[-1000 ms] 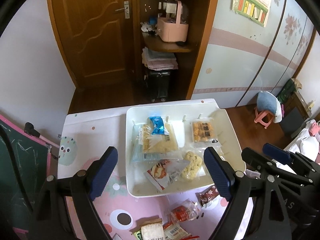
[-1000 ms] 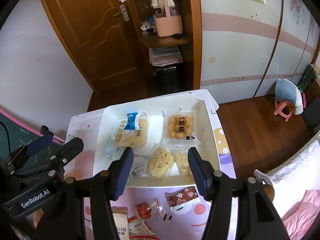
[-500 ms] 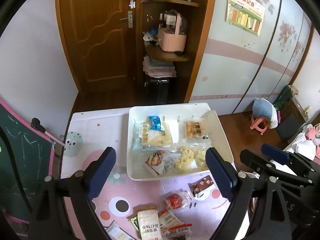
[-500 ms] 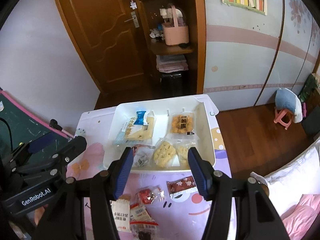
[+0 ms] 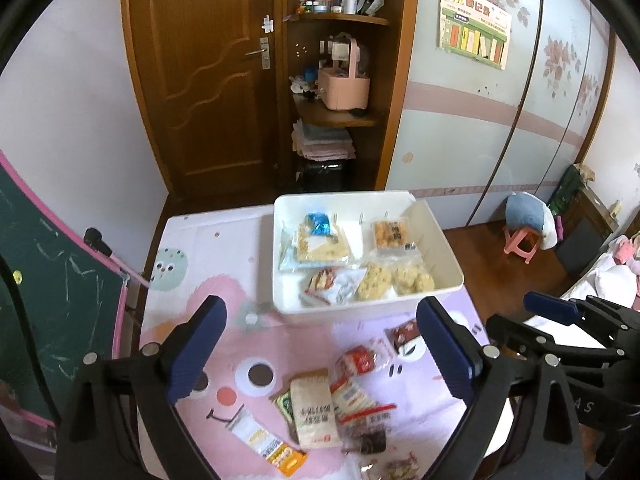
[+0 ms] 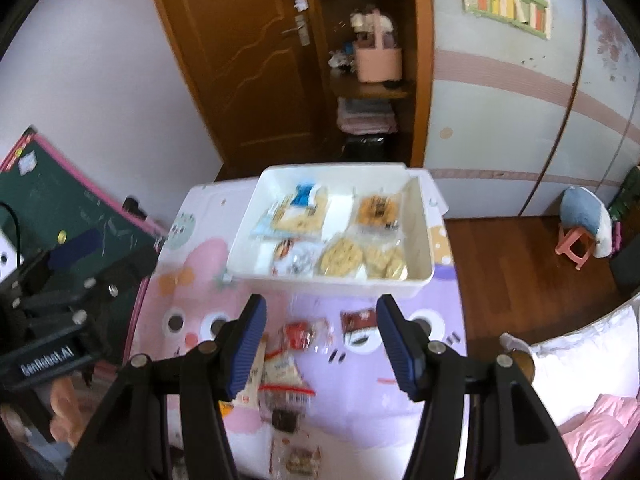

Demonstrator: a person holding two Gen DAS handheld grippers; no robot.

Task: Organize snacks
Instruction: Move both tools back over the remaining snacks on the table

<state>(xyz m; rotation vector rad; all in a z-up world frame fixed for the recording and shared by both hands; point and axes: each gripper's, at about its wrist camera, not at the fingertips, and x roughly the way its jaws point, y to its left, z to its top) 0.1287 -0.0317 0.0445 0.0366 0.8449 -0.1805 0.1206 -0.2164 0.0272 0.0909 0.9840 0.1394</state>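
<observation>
Hovering above the table, the left gripper point(image 5: 320, 350) has its blue-padded jaws spread wide with nothing between them, and the right gripper point(image 6: 318, 344) is likewise spread and empty. Each tool shows at the edge of the other's view.

Nearest below them, loose snacks lie scattered on the pink cartoon table mat point(image 5: 200, 304). A white-and-orange sachet point(image 5: 266, 442) lies at the near left, angled across the mat. Just beside it to the right is a beige biscuit pack point(image 5: 314, 414) with a small green packet point(image 5: 285, 404) tucked against its left edge. A red-striped clear packet point(image 5: 360, 404) overlaps the beige pack's right side, and a dark snack point(image 5: 370, 440) sits just below that. Slightly farther on are a red wrapped snack point(image 5: 360, 360) and, to its right, a dark red packet point(image 5: 404, 330) close to the bin's front wall.

Beyond the loose pile stands the white bin point(image 5: 360, 308), at the far right part of the table. Inside it, along the front, lie a red-and-white pouch point(image 5: 326, 286) and two clear bags of pale puffed pieces point(image 5: 394, 278), side by side. Behind them are a flat yellow cracker pack point(image 5: 320, 244) with a blue wrapper point(image 5: 319, 224) on top, and a tray of orange bites point(image 5: 392, 234) to the right.

Farther off, a wooden door point(image 5: 208, 80) and a corner shelf holding a pink basket point(image 5: 344, 90) stand past the table.
</observation>
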